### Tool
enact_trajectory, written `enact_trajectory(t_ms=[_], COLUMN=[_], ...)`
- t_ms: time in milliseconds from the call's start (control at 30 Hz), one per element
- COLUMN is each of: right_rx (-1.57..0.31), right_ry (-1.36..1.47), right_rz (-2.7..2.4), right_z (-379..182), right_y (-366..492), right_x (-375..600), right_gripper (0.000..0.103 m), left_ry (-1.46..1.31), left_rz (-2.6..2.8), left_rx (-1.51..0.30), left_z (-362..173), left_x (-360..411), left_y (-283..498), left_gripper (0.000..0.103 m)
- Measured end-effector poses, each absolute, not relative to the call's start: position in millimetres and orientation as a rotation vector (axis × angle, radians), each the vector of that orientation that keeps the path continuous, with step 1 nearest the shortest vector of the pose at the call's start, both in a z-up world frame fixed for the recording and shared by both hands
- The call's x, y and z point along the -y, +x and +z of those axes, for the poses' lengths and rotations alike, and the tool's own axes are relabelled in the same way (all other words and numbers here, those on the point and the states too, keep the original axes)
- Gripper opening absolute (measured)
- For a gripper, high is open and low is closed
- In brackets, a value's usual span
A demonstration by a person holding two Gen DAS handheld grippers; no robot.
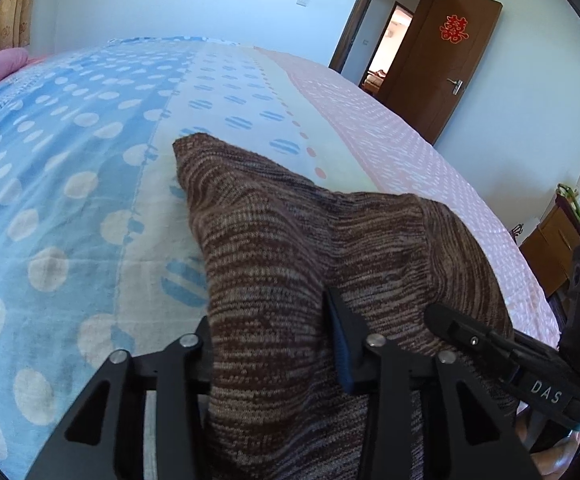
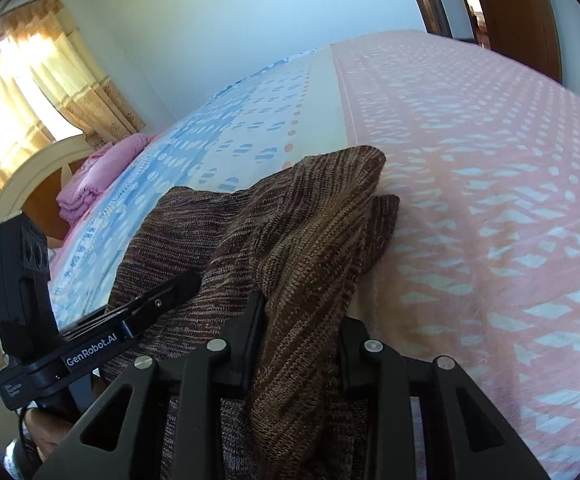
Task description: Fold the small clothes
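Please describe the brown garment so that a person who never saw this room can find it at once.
Look at the large bed with its blue-dotted and pink sheet. At its near edge lies a knitted garment, gripped by both tongs, left and right. It is the only brown, streaky-striped thing there; the folded bedding is pink.

The brown knit garment (image 1: pixel 274 264) filled the space between both pairs of fingers, so neither the left gripper (image 1: pixel 276 344) nor the right gripper (image 2: pixel 299 332) had room inside its jaws. The two tools sat close beside each other, leaving little passage between them. Beyond the cloth, the bedsheet (image 1: pixel 70 152) lay flat and bare on the blue side and on the pink side alike, open for a hand to cross. Folded pink bedding (image 2: pixel 90 184) blocked the far corner near the headboard (image 2: pixel 14 184).
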State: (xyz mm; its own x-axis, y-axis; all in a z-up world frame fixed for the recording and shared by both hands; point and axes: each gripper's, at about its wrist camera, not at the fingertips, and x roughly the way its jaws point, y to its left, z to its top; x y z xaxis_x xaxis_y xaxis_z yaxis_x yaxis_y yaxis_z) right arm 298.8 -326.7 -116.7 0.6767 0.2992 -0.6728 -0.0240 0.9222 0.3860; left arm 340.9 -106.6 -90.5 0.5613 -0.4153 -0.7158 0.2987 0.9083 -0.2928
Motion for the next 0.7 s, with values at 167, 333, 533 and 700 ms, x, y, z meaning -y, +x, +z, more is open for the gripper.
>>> enact_trajectory(t_ms=[167,333,533,700], right_rx=[-0.769,-0.715,-0.673,-0.61], right_ry=[0.204,0.02,0.041,0.018], right_rz=[0.108,0.008,-0.04,-0.067], right_z=[-106.2,-94.9,-72.3,-46.9], right_y=[291.2,280.7,248.4,205.8], right_x=[304.2,277.2,262.6,247.8], right_gripper=[0.023,0.022,0.022,0.022], left_ry=[-0.189,-0.148,-0.12,-0.022], left_rz=[-0.436,-0.424,-0.444,-0.461], left_rx=[-0.875,-0.856,-0.838,-0.76], left_z=[-91.1,-87.8,-76.3,-53.4], left_x=[100.1,104.2,99.8,102.6], left_y=[342.3,337.6,321.9,280.3], left_gripper=[0.036,0.033,0.031,0.031])
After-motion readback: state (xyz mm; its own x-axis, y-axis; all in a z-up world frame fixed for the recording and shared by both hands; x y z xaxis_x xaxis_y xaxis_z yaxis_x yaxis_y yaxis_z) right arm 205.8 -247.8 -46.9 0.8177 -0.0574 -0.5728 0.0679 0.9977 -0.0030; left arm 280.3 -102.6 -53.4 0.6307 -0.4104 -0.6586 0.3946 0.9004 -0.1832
